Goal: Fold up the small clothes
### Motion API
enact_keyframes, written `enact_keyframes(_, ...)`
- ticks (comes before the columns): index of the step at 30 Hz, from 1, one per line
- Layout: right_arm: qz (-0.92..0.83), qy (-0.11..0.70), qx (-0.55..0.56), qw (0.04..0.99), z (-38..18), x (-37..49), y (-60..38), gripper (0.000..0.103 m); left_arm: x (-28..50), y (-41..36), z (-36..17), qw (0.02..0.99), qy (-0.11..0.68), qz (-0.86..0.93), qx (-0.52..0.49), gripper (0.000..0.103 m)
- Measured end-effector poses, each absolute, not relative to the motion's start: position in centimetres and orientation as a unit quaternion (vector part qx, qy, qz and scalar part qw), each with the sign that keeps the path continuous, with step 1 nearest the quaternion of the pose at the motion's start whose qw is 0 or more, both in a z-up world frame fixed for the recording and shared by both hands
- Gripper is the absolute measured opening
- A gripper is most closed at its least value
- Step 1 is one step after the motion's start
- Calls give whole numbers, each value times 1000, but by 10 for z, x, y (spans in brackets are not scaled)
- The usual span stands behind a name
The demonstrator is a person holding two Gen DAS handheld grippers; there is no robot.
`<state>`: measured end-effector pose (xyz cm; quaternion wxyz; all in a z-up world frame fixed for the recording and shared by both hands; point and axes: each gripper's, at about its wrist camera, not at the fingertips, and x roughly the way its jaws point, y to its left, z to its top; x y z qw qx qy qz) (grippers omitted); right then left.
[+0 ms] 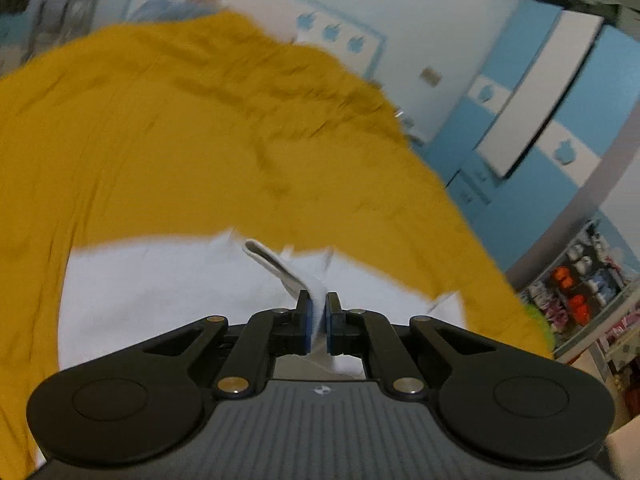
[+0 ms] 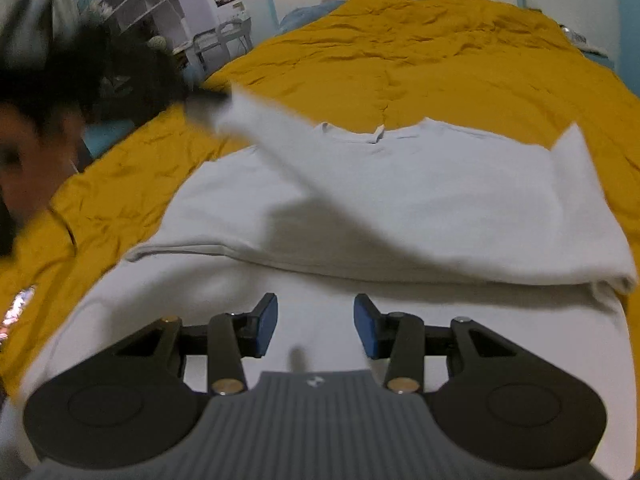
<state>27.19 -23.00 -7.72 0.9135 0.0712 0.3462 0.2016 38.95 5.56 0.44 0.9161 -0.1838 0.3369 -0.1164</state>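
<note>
White t-shirt (image 2: 400, 200) lies on the bed, on a mustard bedspread (image 2: 400, 52), neckline at the far side, near hem doubled back into a thick fold. Left gripper (image 1: 318, 312) has its fingers clamped on an edge of the shirt's left sleeve, which is lifted off the bed; that shot is blurred. In the right wrist view the raised sleeve runs up to a dark blur at the left. Right gripper (image 2: 316, 326) hangs over the near hem, fingers apart, nothing between them. I reckon the cloth is light, limp knit cotton: it drapes, bunches and sags from one pinch point. Best grabbed at seams, hems or corners, where layers are thick. Bedspread is wrinkled, likely grippy enough to hold the shirt while dragging.
</note>
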Motion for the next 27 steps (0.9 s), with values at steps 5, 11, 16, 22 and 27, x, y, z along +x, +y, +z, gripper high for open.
enact_keyframes(5,143,332,48,931,-84,306,-243,38,392,57,57,943,280,-115,-136,6)
enact_keyframes(11,26,313,61,947,-87,321,-307,38,393,104,38,941,314,-54,-112,5)
enact_keyframes(16,8,333,78,940,-102,300,-343,37,392,144,-51,899,418,4,-127,3)
enact_keyframes(22,2,367,80,927,-115,281,-353,33,383,163,-136,861,477,27,-175,3)
enact_keyframes(27,-13,386,82,919,-117,275,-363,19,381,156,-143,870,473,29,-133,7)
